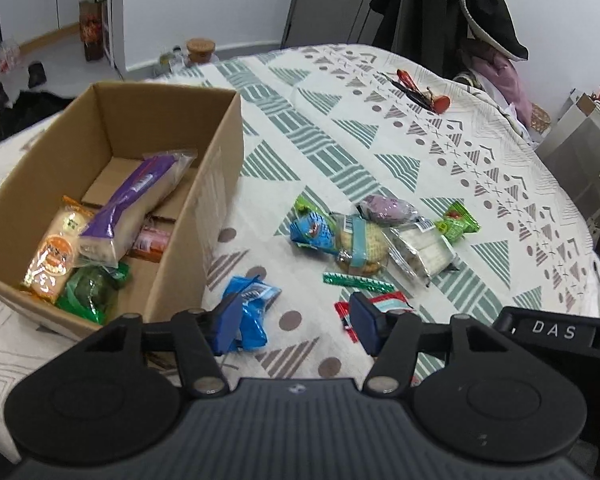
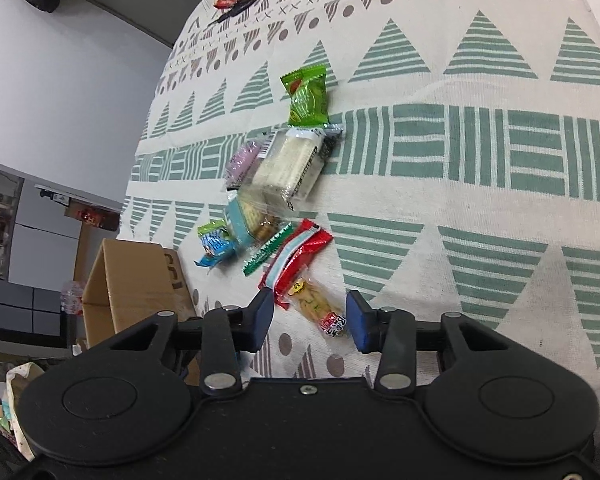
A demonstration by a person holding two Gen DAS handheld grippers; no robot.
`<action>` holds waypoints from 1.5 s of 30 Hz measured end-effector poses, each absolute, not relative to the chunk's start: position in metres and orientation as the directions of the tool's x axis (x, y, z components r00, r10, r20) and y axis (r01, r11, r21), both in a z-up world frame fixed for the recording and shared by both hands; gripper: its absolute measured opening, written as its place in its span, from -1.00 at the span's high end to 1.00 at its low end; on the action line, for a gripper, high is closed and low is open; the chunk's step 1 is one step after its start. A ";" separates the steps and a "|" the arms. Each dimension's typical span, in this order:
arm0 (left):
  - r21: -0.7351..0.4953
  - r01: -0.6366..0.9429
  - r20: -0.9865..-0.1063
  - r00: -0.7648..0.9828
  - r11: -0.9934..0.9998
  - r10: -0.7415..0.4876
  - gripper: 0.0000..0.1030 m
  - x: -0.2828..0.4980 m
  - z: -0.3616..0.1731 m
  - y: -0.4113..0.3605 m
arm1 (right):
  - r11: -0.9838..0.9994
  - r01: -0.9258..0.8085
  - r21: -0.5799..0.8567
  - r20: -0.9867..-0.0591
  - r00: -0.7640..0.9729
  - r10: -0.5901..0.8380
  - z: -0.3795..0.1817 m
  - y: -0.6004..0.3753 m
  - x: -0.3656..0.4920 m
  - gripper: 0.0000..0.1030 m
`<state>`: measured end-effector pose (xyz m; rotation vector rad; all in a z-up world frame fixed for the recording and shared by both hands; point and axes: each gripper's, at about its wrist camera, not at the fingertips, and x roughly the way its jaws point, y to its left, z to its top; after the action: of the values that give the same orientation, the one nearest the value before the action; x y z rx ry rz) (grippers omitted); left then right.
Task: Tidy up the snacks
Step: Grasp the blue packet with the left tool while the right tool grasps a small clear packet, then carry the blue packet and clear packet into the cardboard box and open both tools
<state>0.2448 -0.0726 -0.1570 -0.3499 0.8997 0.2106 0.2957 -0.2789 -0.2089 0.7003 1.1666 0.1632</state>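
So the cardboard box (image 1: 112, 184) sat in the left half of the left wrist view, already holding a purple-wrapped bread loaf (image 1: 132, 208), an orange rice-cracker pack (image 1: 54, 256) and a green packet (image 1: 88, 292). Everything not yet sorted was to the right of it on the patterned tabletop (image 1: 440, 152).

The left tool (image 1: 296, 320) was at bottom centre of that view with its pads apart. The blue snack packet (image 1: 252, 308) was right at the left pad, overlapping it in the picture, but I couldn't tell whether the pad actually touched it. Nothing looked pinched, so I'd call that tool unclamped. The packet was crumpled and ran roughly away from the camera, sitting left of the tool's centre line, just beside the box wall. My guess was the left hand was the one for it, since the box was on that same side.

Further right in that view lay a red-and-white packet (image 1: 376, 306), right behind the right pad.

In the right wrist view, the right tool (image 2: 310, 316) also had its pads apart, and the small clear packet of yellowish snack (image 2: 316, 304) lay between them at lower centre, on the cloth, not squeezed. Its long axis ran diagonally, upper left to lower right, so the pads straddled it at a slant. The red wrapper (image 2: 300, 256) was just above it, touching or overlapping its upper end, which could get caught in the same pinch.
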 end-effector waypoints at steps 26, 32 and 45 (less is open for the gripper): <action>-0.164 -0.467 -0.784 0.597 0.869 0.173 -0.04 0.246 -0.209 -0.065 | 0.913 0.109 0.393 -0.862 0.389 0.325 -0.222 -0.240 0.299 0.40; -0.187 -0.489 -0.797 0.582 0.852 0.159 0.33 0.243 -0.216 -0.055 | 0.929 0.078 0.361 -0.861 0.411 0.300 -0.221 -0.233 0.297 0.64; -0.233 -0.445 -0.761 0.637 0.865 0.123 0.35 0.230 -0.180 -0.062 | 0.893 0.075 0.444 -0.802 0.477 0.359 -0.197 -0.243 0.289 0.65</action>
<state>0.2305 -0.0620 -0.1799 -0.4254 0.8220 0.3354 0.2888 -0.2429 -0.1971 0.4564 1.0689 0.1805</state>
